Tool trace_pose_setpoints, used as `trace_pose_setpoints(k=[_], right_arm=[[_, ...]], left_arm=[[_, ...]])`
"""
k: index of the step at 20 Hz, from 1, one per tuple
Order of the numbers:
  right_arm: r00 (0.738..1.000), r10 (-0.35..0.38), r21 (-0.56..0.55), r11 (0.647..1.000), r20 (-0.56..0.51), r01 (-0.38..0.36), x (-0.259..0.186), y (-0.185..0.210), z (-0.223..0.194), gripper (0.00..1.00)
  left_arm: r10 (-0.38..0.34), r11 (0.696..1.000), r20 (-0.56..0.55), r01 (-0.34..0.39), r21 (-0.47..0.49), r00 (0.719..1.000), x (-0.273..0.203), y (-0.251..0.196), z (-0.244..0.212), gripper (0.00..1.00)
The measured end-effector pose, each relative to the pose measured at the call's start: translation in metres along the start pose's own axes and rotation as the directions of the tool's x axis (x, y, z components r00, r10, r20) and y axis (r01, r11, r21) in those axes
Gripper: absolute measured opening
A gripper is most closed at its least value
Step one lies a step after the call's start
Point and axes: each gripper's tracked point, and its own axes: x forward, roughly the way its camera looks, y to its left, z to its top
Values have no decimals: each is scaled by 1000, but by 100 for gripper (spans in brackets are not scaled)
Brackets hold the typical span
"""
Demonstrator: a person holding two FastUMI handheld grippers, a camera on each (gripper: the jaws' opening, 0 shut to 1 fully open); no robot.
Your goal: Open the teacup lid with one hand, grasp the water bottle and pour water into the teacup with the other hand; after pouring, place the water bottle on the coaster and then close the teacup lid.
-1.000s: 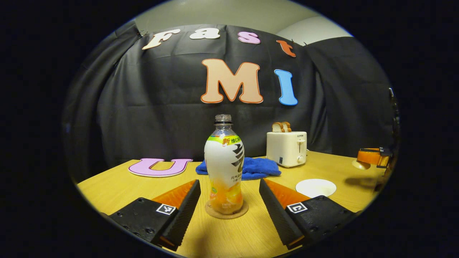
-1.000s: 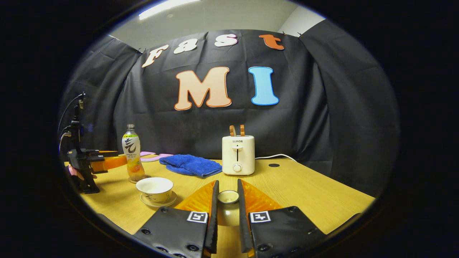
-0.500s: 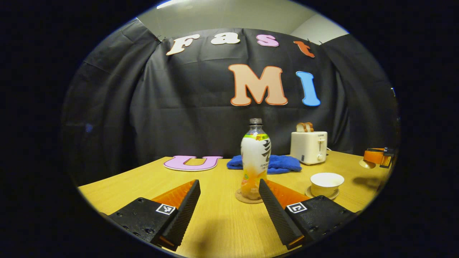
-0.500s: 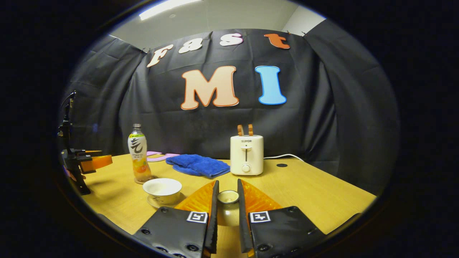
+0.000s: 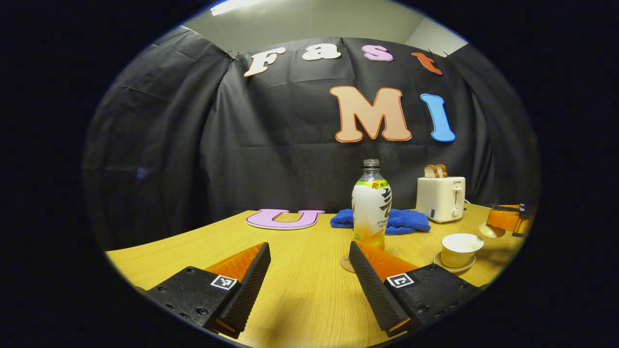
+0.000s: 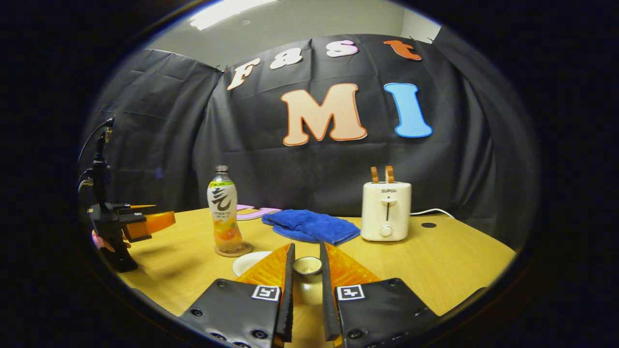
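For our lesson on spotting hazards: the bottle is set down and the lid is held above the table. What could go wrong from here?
1. The right gripper pinches the teacup lid only by its small knob; it might slip or tilt when lowered.
2. The teacup sits largely hidden behind that gripper's fingers, so the lid could land off-centre.
3. The uncapped water bottle stands on its coaster near the left gripper; a knock could spill it.

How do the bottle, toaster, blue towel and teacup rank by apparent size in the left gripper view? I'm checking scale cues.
1. water bottle, nearest, so unsure
2. blue towel and toaster look alike
3. teacup
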Motion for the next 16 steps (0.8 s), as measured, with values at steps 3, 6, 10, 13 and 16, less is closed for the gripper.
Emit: trace_pose_setpoints(k=[3,6,10,13,16], right_arm=[[996,78,-1,997,-32,-78,15,30,-5,28],[989,129,2,992,-68,-129,26,47,-11,28],[987,128,4,992,-98,-128,33,49,-15,29],[985,125,10,992,-122,-125,36,49,-19,30],[982,126,9,992,-139,-126,40,49,-22,27]], left_arm=[[0,1000,0,0,-1,1000,0,0,1,96],[1,1000,-1,-1,-1,1000,-1,-1,0,96],[1,1000,-1,-1,-1,1000,0,-1,0,96],[1,1000,-1,-1,-1,1000,0,-1,0,96],[0,1000,-1,0,-1,1000,0,-1,0,96]])
